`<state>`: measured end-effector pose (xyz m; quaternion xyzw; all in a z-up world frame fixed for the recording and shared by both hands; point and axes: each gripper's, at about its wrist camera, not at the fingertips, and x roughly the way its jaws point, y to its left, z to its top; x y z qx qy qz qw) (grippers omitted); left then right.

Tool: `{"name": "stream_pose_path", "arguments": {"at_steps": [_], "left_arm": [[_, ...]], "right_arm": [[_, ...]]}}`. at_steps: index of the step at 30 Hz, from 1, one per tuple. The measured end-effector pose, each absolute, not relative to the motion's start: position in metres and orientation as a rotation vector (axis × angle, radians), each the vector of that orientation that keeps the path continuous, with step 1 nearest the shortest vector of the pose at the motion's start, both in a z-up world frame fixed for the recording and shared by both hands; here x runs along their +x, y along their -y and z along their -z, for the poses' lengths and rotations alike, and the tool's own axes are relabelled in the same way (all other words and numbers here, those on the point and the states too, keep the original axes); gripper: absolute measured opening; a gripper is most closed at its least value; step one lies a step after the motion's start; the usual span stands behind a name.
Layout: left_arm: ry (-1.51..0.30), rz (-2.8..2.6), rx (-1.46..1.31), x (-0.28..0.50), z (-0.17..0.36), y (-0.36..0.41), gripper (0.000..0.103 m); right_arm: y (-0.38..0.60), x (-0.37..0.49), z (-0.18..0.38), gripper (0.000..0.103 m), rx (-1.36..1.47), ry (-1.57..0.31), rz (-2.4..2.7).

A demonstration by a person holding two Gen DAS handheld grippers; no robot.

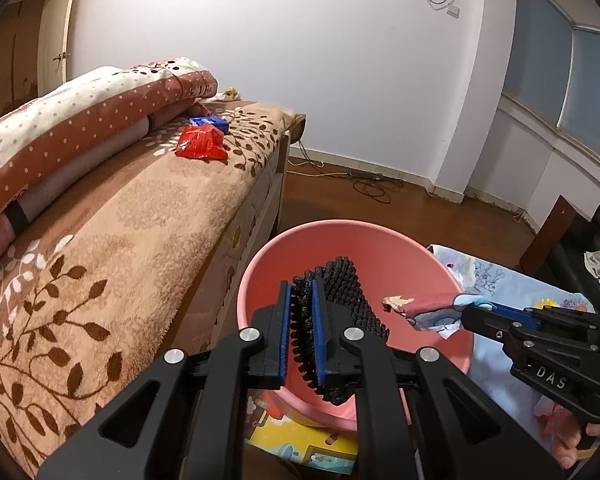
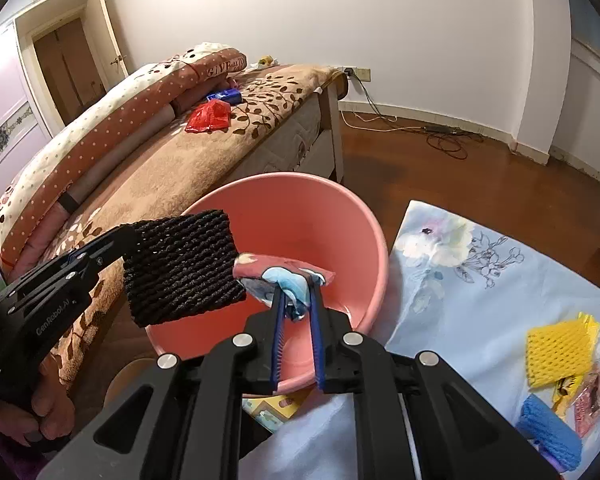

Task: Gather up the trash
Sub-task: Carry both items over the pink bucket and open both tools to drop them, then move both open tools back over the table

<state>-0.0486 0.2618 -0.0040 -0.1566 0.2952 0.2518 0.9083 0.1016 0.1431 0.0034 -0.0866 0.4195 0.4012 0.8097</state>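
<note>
A pink basin (image 1: 428,280) (image 2: 332,216) stands on the floor beside the bed. My left gripper (image 1: 302,292) is shut on a black foam net (image 1: 340,300) (image 2: 180,264) and holds it over the basin. My right gripper (image 2: 296,280) is shut on a pink and blue wrapper (image 2: 284,274) (image 1: 424,308) and holds it above the basin too; this gripper also shows in the left wrist view (image 1: 476,314). A red wrapper (image 1: 200,142) (image 2: 209,117) and a blue packet (image 1: 210,122) (image 2: 225,96) lie on the bed.
The bed (image 1: 120,240) with a brown leaf blanket and a folded dotted quilt (image 1: 80,120) is on the left. A light blue floral cloth (image 2: 480,280) at right carries a yellow foam net (image 2: 558,350), a blue foam net (image 2: 550,436) and small wrappers. Cables (image 2: 444,140) lie on the wooden floor.
</note>
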Motion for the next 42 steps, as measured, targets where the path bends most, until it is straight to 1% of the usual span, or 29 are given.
{"name": "stream_pose_path", "arguments": {"at_steps": [1,2,3,4,5,6,22,42], "left_arm": [[-0.612,-0.521,-0.322,-0.048,0.005,-0.262,0.012],[-0.615,-0.522,-0.321,-0.048,0.005,-0.262,0.015],[-0.617,-0.522,-0.320,-0.048,0.005,-0.261,0.021],[-0.617,-0.524,-0.318,-0.048,0.005,-0.260,0.025],[-0.616,-0.524,-0.316,-0.048,0.004,-0.259,0.033],[-0.613,-0.523,-0.314,-0.049,0.004,-0.258,0.036],[-0.613,-0.466,-0.307,-0.047,-0.007,-0.232,0.037],[-0.644,-0.270,-0.249,-0.023,-0.010,-0.163,0.037]], "right_arm": [[-0.144,0.102,-0.002,0.015,-0.182,-0.899,-0.861],[-0.144,0.101,-0.001,0.020,-0.179,-0.901,-0.865],[-0.144,0.101,-0.001,0.023,-0.176,-0.900,-0.868],[-0.143,0.100,0.000,0.030,-0.172,-0.897,-0.870],[-0.143,0.100,0.000,0.035,-0.170,-0.893,-0.874],[-0.142,0.099,-0.001,0.036,-0.167,-0.889,-0.876],[-0.102,0.082,-0.009,0.038,-0.128,-0.854,-0.848],[0.017,0.079,-0.023,0.039,-0.014,-0.828,-0.657]]}}
